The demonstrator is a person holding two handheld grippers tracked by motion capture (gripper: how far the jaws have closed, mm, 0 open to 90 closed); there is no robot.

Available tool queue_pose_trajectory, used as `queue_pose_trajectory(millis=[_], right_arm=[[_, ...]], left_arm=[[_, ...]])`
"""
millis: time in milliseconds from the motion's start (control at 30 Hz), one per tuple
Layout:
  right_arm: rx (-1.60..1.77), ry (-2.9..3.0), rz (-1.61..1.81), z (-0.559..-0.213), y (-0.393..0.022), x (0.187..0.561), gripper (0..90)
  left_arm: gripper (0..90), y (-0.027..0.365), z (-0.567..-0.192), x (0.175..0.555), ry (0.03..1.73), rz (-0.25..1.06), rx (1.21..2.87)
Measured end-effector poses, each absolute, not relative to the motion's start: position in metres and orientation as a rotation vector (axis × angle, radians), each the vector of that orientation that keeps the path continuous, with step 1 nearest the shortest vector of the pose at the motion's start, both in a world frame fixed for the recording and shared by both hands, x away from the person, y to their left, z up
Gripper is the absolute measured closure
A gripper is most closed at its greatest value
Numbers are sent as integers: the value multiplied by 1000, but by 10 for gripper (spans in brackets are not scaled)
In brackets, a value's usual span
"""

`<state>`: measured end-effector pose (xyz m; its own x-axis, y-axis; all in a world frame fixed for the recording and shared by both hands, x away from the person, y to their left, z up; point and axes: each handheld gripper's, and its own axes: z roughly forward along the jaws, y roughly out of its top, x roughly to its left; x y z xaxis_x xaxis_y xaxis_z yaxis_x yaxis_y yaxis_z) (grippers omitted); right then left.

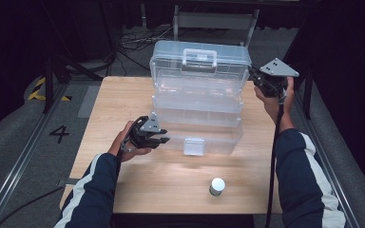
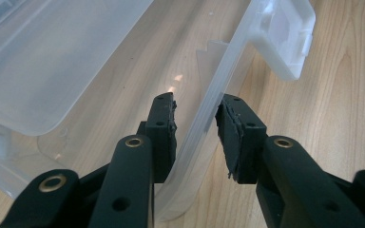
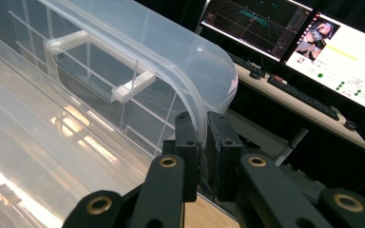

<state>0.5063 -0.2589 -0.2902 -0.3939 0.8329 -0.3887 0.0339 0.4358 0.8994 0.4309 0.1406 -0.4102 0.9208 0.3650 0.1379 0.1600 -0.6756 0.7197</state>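
Running left to right across the wooden tabletop (image 1: 123, 95), the clear plastic box (image 1: 197, 121) stands open, lid (image 1: 199, 64) upright at the far side. Your left gripper (image 2: 197, 121) is spread astride its near-left wall; your right gripper (image 3: 202, 137) pinches the lid's right edge. A small white-capped jar (image 1: 217, 186) stands alone nearer you.

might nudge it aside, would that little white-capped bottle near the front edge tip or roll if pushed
The bottle stands upright and looks short and squat, so a low push would probably slide it rather than tip it. It seems small, so likely light. If knocked over, its round body could roll toward the table edge.
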Motion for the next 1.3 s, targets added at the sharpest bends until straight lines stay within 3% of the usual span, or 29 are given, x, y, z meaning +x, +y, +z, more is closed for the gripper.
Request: queue_pose_trajectory(millis=[1300], right_arm=[[826, 1797, 1086, -281, -261, 538, 851]], left_arm=[[689, 141, -414, 438, 325, 295, 2295]])
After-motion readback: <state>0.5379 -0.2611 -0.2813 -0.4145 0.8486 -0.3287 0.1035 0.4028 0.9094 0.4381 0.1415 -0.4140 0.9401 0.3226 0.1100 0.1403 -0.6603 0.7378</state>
